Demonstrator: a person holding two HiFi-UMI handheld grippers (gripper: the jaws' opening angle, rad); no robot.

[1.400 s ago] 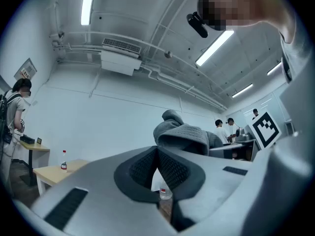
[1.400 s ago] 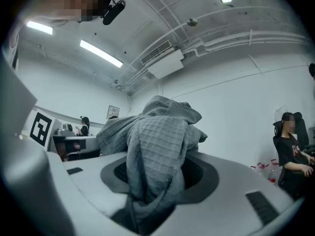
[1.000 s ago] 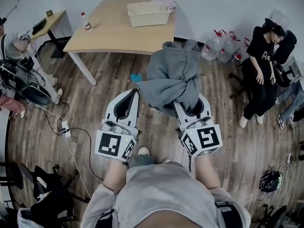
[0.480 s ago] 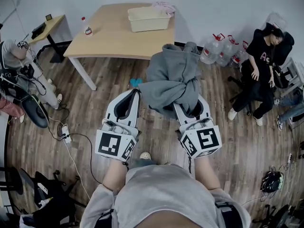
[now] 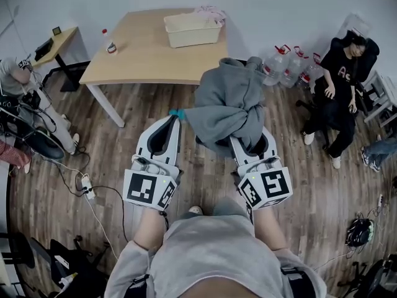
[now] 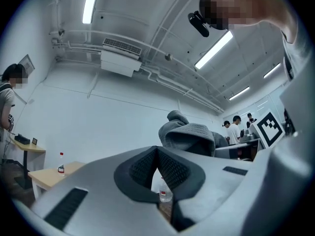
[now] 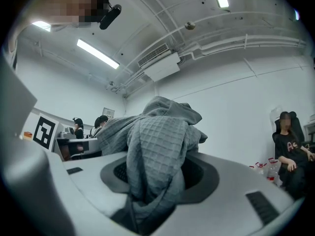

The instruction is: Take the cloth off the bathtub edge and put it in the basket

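Everything in the head view has slid a bit since a second ago: the wooden table [image 5: 149, 58] and the cream basket [image 5: 193, 37] on it now sit lower in the picture, and the seated person in black [image 5: 338, 85] has drifted off to the right. Both grippers are parked in the same spots in the picture as before, and the cloth hasn't left its grip.

So, the grey waffle-weave cloth [image 5: 226, 107] is clamped in the right gripper [image 5: 251, 140]. The right gripper view shows it pretty clearly: a thick fold is stuffed down between the two jaws, which stand fairly wide around the wad. The rest of it heaps up and forward over the fingertips. From above, the bundle hides that gripper's tips completely and bulges over to the left.

The left gripper [image 5: 173, 121] is closed at the tips with nothing in it. The cloth's left lobe hangs just beside those tips, but the left gripper view shows it off to the side and beyond, not in the jaws.

The cloth is held over the wood floor [image 5: 124, 141], short of the table. The basket is well apart from it, at the table's far edge.
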